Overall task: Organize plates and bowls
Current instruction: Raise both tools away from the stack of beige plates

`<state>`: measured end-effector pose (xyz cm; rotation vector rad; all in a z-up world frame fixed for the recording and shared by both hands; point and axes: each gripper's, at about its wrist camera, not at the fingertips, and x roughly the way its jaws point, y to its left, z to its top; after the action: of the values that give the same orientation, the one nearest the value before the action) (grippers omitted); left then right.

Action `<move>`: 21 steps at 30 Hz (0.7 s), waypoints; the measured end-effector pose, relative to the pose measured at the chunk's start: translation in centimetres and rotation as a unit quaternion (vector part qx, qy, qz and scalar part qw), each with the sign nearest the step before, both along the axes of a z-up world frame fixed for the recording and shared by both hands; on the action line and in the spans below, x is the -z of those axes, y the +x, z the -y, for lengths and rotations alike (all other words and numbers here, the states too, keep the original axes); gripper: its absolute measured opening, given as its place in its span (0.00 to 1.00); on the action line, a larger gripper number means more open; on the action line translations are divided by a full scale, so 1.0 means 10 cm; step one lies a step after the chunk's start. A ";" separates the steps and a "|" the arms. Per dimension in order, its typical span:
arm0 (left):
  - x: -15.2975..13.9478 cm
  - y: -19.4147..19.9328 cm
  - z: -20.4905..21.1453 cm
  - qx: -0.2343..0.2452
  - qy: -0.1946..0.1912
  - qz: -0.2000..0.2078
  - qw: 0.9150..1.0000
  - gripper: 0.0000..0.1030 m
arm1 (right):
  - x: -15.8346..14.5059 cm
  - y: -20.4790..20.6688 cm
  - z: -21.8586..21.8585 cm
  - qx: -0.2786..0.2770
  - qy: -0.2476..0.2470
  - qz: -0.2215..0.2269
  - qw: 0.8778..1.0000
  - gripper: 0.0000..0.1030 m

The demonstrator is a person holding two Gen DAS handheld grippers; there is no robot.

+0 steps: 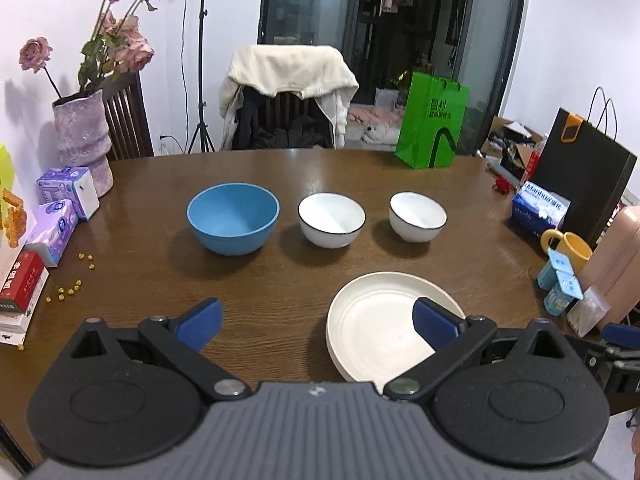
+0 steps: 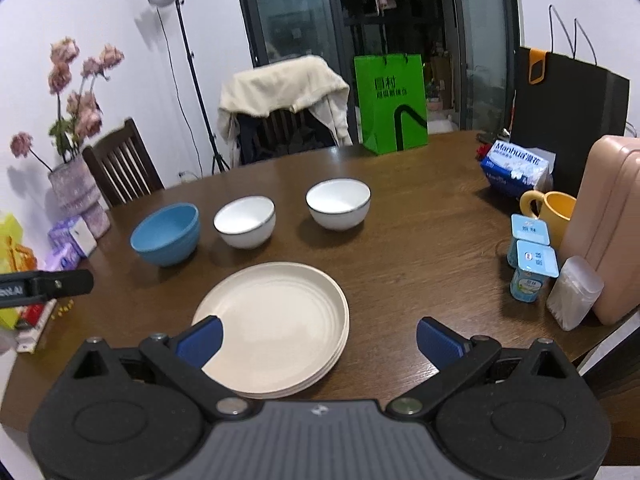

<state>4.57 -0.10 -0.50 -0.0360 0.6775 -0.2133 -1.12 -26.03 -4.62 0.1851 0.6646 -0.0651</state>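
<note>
A blue bowl [image 1: 233, 218] [image 2: 166, 234] and two white bowls with dark rims [image 1: 331, 220] [image 1: 417, 216] [image 2: 245, 221] [image 2: 338, 204] stand in a row across the brown table [image 1: 280, 280] [image 2: 420, 260]. Nearer to me lies a stack of cream plates [image 1: 380, 328] [image 2: 276, 324]. My left gripper [image 1: 318, 324] is open above the table's near edge, its right finger over the plates. My right gripper [image 2: 319, 340] is open too, its left finger over the plates' near rim. Neither holds anything.
Tissue packs [image 1: 60, 216] and a pink vase with roses [image 1: 82, 140] stand at the left. A green bag [image 1: 434, 122], black bag [image 2: 568, 120], tissue pack [image 2: 516, 168], yellow mug [image 2: 548, 208], yogurt cups [image 2: 532, 264] and a pink appliance [image 2: 612, 224] crowd the right. A draped chair [image 1: 288, 96] is behind.
</note>
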 end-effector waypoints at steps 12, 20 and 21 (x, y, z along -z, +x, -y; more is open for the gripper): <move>-0.08 -0.30 0.06 -0.008 0.000 0.004 1.000 1.00 | -0.08 -0.26 -0.09 -0.022 -0.014 0.004 1.000 1.00; -0.11 -0.39 -0.01 -0.021 0.002 0.002 1.000 1.00 | -0.13 -0.39 -0.15 -0.023 -0.030 0.010 0.999 1.00; -0.11 -0.40 -0.01 -0.021 0.002 0.002 1.000 1.00 | -0.13 -0.40 -0.15 -0.024 -0.029 0.010 0.999 1.00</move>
<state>0.58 -0.01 0.62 -0.0463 0.6734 -0.1722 -5.08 -24.49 -3.35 0.1134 0.6464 -0.0371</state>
